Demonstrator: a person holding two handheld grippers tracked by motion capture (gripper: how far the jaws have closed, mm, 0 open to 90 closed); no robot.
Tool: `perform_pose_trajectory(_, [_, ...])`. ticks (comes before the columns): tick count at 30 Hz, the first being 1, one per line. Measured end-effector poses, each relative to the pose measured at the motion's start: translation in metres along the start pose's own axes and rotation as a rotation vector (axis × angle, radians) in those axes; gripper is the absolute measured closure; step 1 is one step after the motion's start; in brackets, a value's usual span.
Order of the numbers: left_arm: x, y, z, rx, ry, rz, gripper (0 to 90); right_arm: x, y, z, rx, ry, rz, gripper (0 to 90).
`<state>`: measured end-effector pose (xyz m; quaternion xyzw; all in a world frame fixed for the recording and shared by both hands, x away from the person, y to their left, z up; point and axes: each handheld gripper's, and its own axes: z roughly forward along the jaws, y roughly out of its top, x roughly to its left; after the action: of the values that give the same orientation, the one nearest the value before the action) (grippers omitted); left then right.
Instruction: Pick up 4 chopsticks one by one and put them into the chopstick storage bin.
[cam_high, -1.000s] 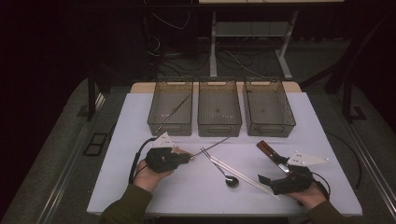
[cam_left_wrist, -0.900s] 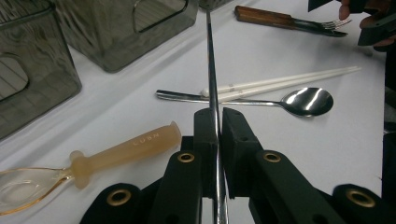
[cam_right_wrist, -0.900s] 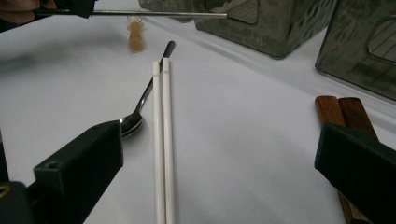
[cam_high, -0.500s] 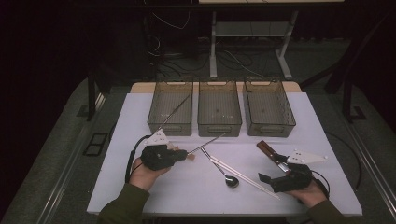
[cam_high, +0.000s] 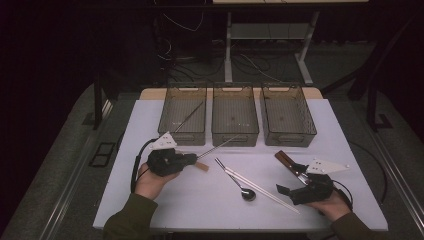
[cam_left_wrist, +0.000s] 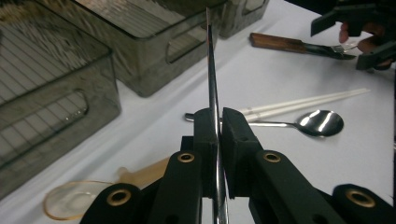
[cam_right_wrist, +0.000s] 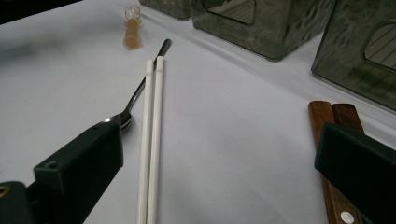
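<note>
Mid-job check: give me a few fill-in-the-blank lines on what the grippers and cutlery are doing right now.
1. The left gripper is shut on a thin ____ rod.
2. Behind the cutlery stand ____ wire-mesh bins in a row.
3. The spoon lies beside a pair of ____ chopsticks.
4. The right gripper has its jaws ____, with nothing between them but the table.

Missing words: metal; three; white; open
</note>
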<state>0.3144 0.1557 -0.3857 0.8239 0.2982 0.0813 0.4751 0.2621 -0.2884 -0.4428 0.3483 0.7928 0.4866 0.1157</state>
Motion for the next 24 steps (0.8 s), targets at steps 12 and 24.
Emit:
perform_pose_trajectory(12, [0.017,0.011,-0.003,-0.036,0.059,-0.013,84.5,0.0,-0.001,0.001,0.0,-0.007,0.002,1.3])
perform_pose_trajectory(24, [0.031,0.02,0.008,-0.048,0.097,-0.031,84.6,0.002,-0.002,0.001,0.001,-0.01,0.018,1.3])
